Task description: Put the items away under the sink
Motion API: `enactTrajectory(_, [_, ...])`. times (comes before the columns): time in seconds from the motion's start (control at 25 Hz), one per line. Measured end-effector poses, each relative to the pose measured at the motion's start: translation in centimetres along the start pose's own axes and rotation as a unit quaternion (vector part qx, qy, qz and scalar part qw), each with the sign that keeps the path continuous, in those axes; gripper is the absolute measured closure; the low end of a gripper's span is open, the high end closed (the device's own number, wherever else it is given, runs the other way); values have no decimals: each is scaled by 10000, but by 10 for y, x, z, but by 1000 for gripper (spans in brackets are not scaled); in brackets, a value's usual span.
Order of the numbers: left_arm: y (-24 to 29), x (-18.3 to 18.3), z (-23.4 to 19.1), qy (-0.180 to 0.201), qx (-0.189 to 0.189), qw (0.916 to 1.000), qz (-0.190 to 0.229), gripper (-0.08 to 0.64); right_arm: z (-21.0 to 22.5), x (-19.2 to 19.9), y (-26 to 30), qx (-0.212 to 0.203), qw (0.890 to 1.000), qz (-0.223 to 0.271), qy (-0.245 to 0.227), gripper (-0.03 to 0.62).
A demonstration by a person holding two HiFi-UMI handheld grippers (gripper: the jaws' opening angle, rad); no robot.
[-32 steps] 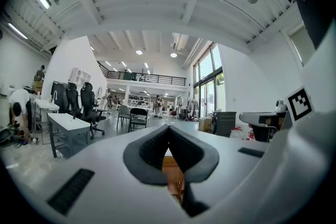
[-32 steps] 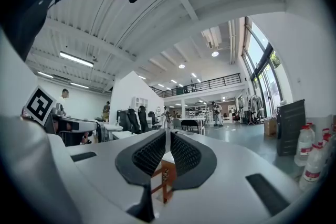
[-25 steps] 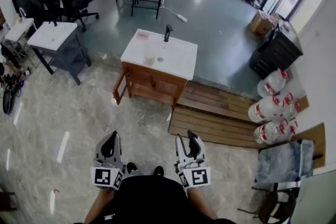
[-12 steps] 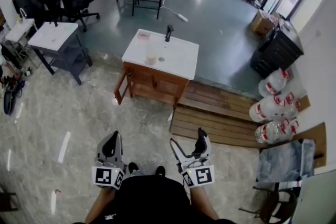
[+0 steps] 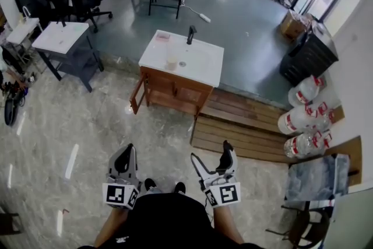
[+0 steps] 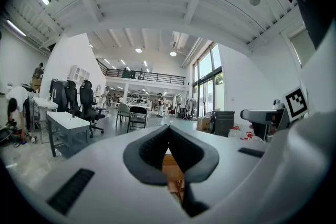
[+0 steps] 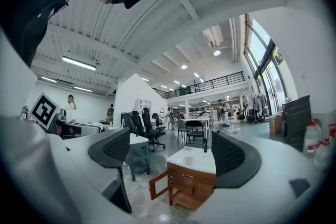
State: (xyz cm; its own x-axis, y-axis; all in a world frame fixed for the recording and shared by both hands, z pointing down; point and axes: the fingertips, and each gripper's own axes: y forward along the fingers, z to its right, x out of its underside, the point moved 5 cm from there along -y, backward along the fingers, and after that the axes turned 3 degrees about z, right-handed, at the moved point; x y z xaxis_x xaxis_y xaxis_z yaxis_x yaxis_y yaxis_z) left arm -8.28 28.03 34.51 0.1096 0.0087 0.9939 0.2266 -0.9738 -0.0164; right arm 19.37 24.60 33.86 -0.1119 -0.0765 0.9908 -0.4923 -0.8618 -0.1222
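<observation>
Approach step, nothing picked yet. Left gripper [image 5: 123, 153] is pressed together and empty. Right gripper [image 5: 211, 153] has just been opening its jaws; they're spread wide with nothing between them. Sink cabinet [image 5: 175, 92] sits well ahead of both, door [image 5: 136, 97] open on the left gripper's side. Cup [image 5: 171, 60] stands on the basin top [image 5: 204, 67], and a pinkish item [image 5: 162, 38] lies beyond it, too small to identify. Best to close in squarely and have the right gripper take the cup upright at mid-body.

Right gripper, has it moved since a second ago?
No: the right gripper stays just below the wooden platform; only its jaws have just been opening, nothing between them.
</observation>
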Motion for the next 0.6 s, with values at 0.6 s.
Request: enactTrajectory(0.6, [-6,5,-58,-83,184,9998,1,553,-46,5,19,227,9997,-9,-114,120])
